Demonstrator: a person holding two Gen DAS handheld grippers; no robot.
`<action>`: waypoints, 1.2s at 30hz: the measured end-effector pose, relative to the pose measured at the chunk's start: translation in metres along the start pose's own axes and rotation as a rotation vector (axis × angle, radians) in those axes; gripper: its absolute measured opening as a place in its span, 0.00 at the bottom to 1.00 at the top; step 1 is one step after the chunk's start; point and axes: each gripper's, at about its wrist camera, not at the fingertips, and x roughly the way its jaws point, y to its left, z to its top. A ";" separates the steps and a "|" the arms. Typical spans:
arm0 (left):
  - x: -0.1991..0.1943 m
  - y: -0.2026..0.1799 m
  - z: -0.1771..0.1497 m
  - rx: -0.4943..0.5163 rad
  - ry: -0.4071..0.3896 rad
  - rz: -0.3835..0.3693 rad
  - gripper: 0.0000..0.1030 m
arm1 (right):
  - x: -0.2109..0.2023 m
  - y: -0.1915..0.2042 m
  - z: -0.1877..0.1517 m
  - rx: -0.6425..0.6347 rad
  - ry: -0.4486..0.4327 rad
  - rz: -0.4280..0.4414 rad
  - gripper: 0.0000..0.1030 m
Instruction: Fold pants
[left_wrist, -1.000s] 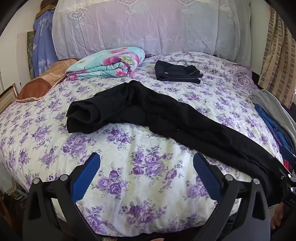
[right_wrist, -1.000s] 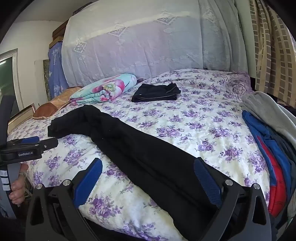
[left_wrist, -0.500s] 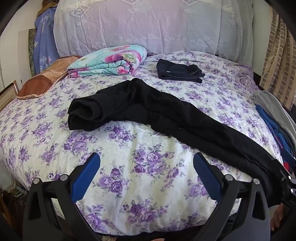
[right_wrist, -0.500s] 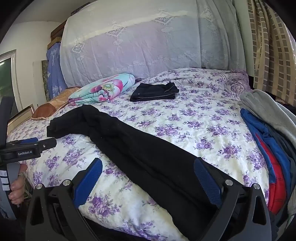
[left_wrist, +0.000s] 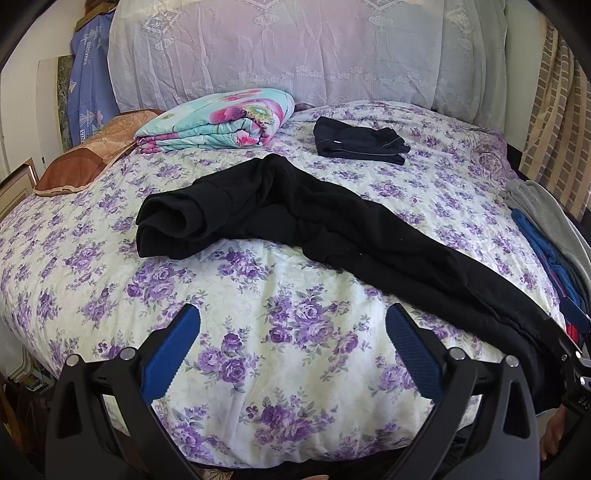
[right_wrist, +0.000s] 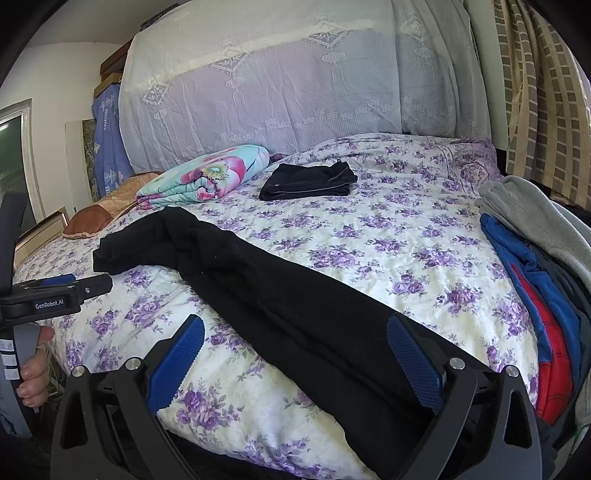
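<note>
Black pants (left_wrist: 295, 218) lie stretched across the floral bed, one end bunched at the left and the other running off the near right edge; they also show in the right wrist view (right_wrist: 280, 295). My left gripper (left_wrist: 291, 332) is open and empty, hovering over bare bedspread in front of the pants. My right gripper (right_wrist: 295, 343) is open and empty, with the pants' near end lying between its fingers below. The left gripper also shows at the left of the right wrist view (right_wrist: 62, 288).
A folded dark garment (left_wrist: 358, 146) and a folded floral quilt (left_wrist: 218, 122) lie at the back of the bed (left_wrist: 92, 266). A pile of grey, blue and red clothes (right_wrist: 539, 280) sits at the right edge. A brown pillow (left_wrist: 88, 162) lies far left.
Both views have shifted slightly; the left gripper has edged a little forward and up over the bed. The pants have not moved and both grippers stay open.
</note>
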 end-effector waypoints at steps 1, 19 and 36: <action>0.000 0.000 0.000 -0.001 0.001 0.000 0.96 | 0.000 0.000 0.000 0.000 0.000 0.000 0.97; 0.001 0.000 0.000 0.000 0.003 -0.003 0.96 | 0.001 0.000 -0.001 0.001 0.003 -0.002 0.97; 0.001 0.000 0.000 -0.002 0.005 -0.004 0.96 | 0.001 -0.001 -0.001 0.002 0.004 -0.001 0.97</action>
